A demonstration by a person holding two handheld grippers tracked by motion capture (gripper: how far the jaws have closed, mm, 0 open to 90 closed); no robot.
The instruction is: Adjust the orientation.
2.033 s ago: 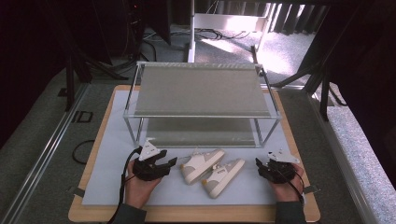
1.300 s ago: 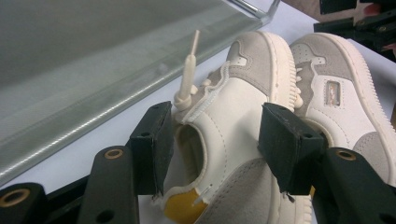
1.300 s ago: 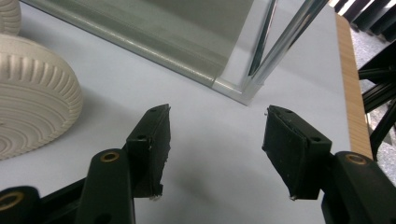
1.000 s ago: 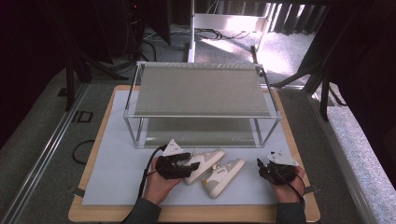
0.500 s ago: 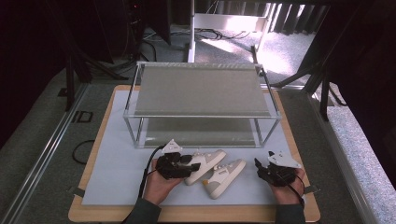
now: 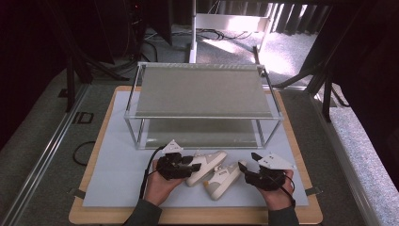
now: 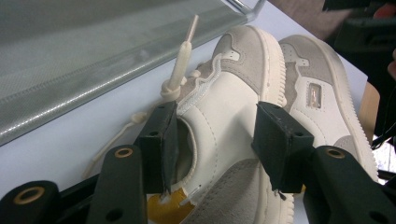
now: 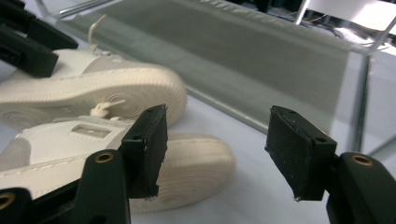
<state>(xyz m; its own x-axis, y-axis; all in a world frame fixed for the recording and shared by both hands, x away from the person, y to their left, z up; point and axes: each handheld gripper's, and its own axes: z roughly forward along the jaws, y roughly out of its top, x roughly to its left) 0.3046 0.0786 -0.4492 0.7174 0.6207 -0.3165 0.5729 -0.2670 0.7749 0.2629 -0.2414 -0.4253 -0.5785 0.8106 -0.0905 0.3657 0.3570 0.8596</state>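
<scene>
Two cream and grey sneakers lie side by side on the pale mat. My left gripper straddles the heel end of the farther sneaker, one jaw inside its opening and the other outside its side wall. Its jaws have just been closing with that wall between them, and I see no firm press. My right gripper hovers by the toe of the nearer sneaker. Its jaws have just been opening, with nothing gripped between them.
A two-tier metal rack with mesh shelves stands right behind the sneakers. The mat rests on a wooden board. A loose lace sticks up from the farther sneaker. Dark floor and stands surround the board.
My left gripper came in from the left and settled at the farther sneaker's heel, then held still. My right gripper shifted left and a little up, toward the nearer sneaker's toe.
</scene>
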